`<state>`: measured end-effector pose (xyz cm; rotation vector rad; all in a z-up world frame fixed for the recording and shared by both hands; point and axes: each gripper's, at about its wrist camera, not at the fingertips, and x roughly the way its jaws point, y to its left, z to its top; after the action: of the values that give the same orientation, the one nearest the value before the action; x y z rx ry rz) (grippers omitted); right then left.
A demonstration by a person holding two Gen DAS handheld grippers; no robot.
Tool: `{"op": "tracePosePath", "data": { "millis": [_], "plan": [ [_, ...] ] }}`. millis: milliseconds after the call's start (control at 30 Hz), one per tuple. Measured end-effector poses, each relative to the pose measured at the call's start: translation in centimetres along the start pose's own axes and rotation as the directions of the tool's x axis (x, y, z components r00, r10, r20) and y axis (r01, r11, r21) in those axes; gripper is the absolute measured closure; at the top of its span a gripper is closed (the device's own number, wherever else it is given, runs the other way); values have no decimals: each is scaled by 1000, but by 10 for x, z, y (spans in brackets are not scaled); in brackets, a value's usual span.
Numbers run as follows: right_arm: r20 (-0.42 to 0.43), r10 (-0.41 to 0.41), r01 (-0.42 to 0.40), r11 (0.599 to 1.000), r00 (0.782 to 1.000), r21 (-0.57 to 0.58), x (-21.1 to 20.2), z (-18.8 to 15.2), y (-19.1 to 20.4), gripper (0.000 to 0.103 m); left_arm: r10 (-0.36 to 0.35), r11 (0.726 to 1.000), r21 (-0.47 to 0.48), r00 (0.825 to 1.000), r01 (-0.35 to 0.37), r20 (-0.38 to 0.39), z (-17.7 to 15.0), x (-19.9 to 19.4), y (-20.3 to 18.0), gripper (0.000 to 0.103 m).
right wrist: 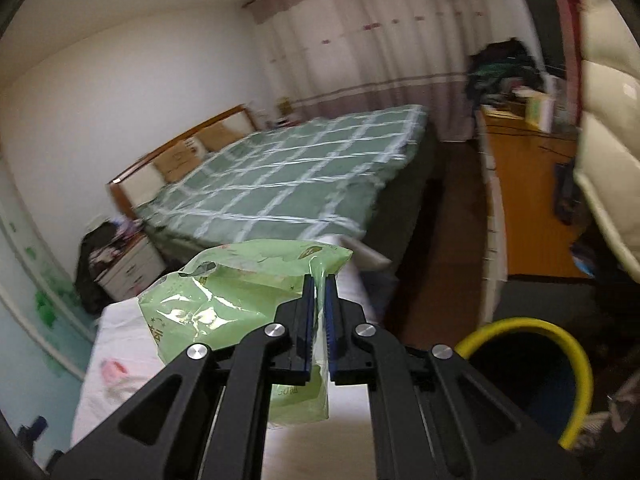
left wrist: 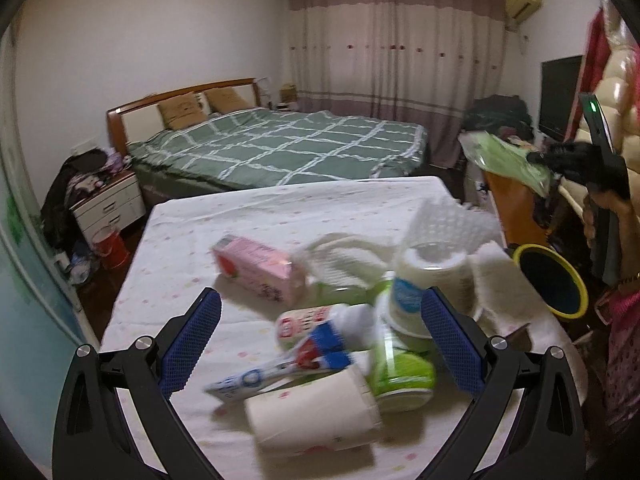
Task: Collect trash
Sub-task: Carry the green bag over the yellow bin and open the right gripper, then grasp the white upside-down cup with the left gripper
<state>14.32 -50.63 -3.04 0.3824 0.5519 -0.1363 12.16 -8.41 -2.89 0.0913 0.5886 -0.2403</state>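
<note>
Right gripper [right wrist: 319, 300]: pinching green plastic wrapper [right wrist: 224, 304], yellow-rimmed bin [right wrist: 576, 360] to its right. Left gripper [left wrist: 320, 312]: spread wide around cups [left wrist: 312, 412] and cartons [left wrist: 260, 268].

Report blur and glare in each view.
Left wrist: trash pile, especially the toothpaste tube, motion-smeared; the bed behind is sharper. Right wrist: room edges smeared, green plastic bag shows glare patches; right gripper crisp.

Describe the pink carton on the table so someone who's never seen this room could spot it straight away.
Start at the white-clothed table in front of the green plaid bed. A trash pile sits on its near half; the pink carton lies on its side at the pile's far left edge. It is the only boxy, pink item, while its neighbours are white cups, tissue and a green-labelled container.
</note>
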Motion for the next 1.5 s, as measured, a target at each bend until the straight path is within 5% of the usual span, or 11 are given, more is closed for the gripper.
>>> {"op": "tracePosePath", "data": {
  "millis": [133, 367, 633, 700, 767, 833, 1367, 1500],
  "plan": [
    [-9, -137, 137, 990, 991, 43, -12, -18, -59, 98, -47, 998, 35, 999, 47, -4, 3, 6, -23, 5],
    [-119, -323, 336, 935, 939, 112, 7, -60, -153, 98, -88, 993, 82, 996, 89, -26, 7, 14, -56, 5],
    [-216, -396, 426, 897, 893, 120, 45, -90, -199, 93, -88, 990, 102, 994, 94, -60, 7, 19, -71, 5],
    [-230, -401, 435, 892, 887, 122, 52, -94, -205, 86, -87, 990, 102, 994, 94, -69, 8, 22, -74, 5],
    [-236, -413, 447, 887, 880, 117, 55, -96, -209, 63, -87, 990, 102, 993, 94, -75, 8, 25, -74, 5],
    [-215, -419, 450, 885, 882, 123, 51, -96, -209, 54, -89, 991, 95, 993, 96, -82, 9, 30, -73, 5],
    [-149, -356, 372, 923, 922, 97, 7, -112, -179, 53, -165, 984, 47, 974, 174, -154, 21, 81, -81, 5],
    [-157, -345, 362, 927, 925, 94, 8, -114, -178, 53, -165, 983, 57, 972, 177, -164, 20, 89, -84, 12]
  ]
}}
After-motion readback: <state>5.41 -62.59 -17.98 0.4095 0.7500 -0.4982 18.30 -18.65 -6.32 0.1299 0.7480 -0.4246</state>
